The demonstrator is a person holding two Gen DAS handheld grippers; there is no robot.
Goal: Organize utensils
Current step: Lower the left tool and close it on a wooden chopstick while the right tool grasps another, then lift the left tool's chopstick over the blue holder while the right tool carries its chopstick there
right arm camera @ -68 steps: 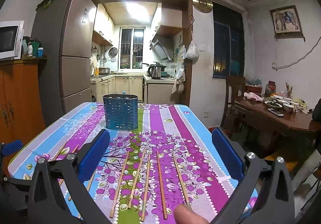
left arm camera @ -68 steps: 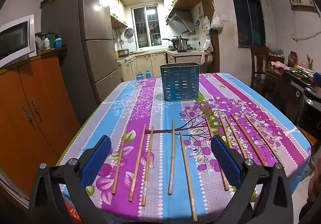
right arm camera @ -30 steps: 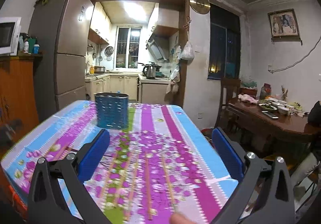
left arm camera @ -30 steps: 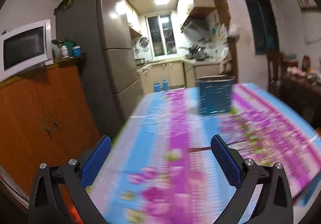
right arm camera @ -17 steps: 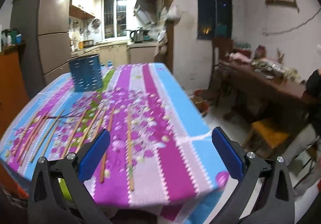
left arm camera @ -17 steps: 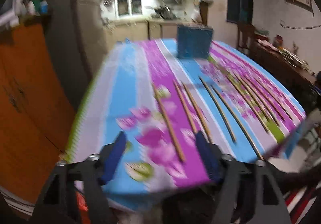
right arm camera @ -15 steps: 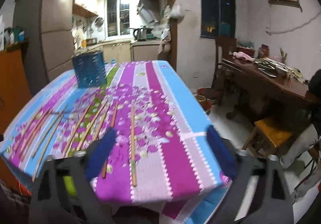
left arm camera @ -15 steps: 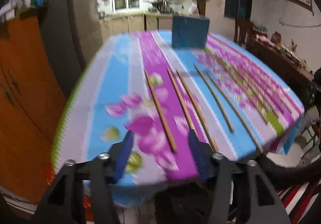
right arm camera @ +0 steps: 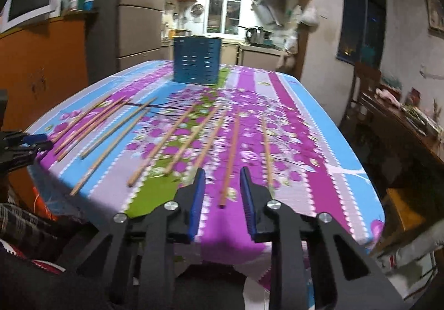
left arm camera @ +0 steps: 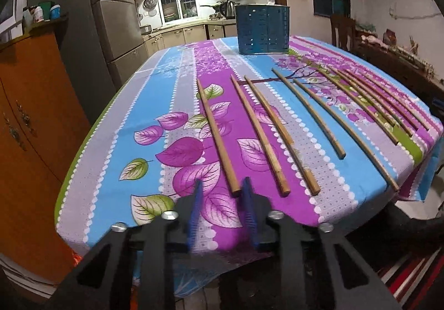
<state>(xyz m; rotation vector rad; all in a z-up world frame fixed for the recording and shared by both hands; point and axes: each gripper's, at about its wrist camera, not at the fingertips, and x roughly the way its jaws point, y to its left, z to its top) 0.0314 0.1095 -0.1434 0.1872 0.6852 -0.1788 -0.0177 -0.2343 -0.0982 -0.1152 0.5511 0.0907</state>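
Several wooden chopsticks lie spread across the flowered tablecloth (left arm camera: 116, 126). A blue slotted utensil holder (left arm camera: 262, 29) stands at the far end, also in the right wrist view (right arm camera: 197, 60). My left gripper (left arm camera: 220, 185) is open with a narrow gap, just short of the near end of the leftmost chopstick (left arm camera: 217, 135). My right gripper (right arm camera: 222, 172) is open with a narrow gap, its tips on either side of the near end of a reddish chopstick (right arm camera: 230, 154). Neither holds anything. The left gripper shows at the left edge of the right wrist view (right arm camera: 25, 143).
An orange cabinet (left arm camera: 30, 115) and a fridge (left arm camera: 113, 18) stand left of the table. A wooden chair (left arm camera: 342, 32) and a cluttered side table (right arm camera: 410, 121) stand to the right. The table's near edge lies just under both grippers.
Both grippers have narrowed from wide open to a small gap. Both have dropped lower and come in to the near ends of chopsticks at the table's front edge.
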